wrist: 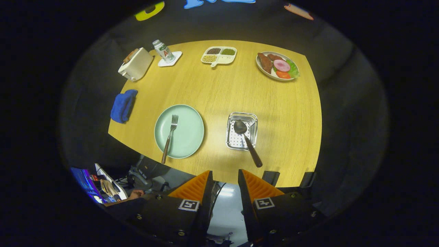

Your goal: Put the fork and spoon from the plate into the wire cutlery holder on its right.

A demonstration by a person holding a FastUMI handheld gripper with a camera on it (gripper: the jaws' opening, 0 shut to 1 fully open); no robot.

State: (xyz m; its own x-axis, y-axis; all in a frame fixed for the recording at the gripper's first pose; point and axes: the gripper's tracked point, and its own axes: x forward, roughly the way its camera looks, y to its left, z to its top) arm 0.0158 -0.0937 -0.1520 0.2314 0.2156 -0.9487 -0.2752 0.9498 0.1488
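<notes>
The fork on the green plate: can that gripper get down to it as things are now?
Probably yes. The fork lies alone on the plate, its handle overhanging the near rim, nothing on top of it. The gripper hangs above the table's near edge, fingers apart and holding nothing.

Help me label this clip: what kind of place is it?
Likely a staged dining table: a wooden table holds a toaster, a plate of food and a green plate with a fork. The open gripper is above its near edge.
</notes>
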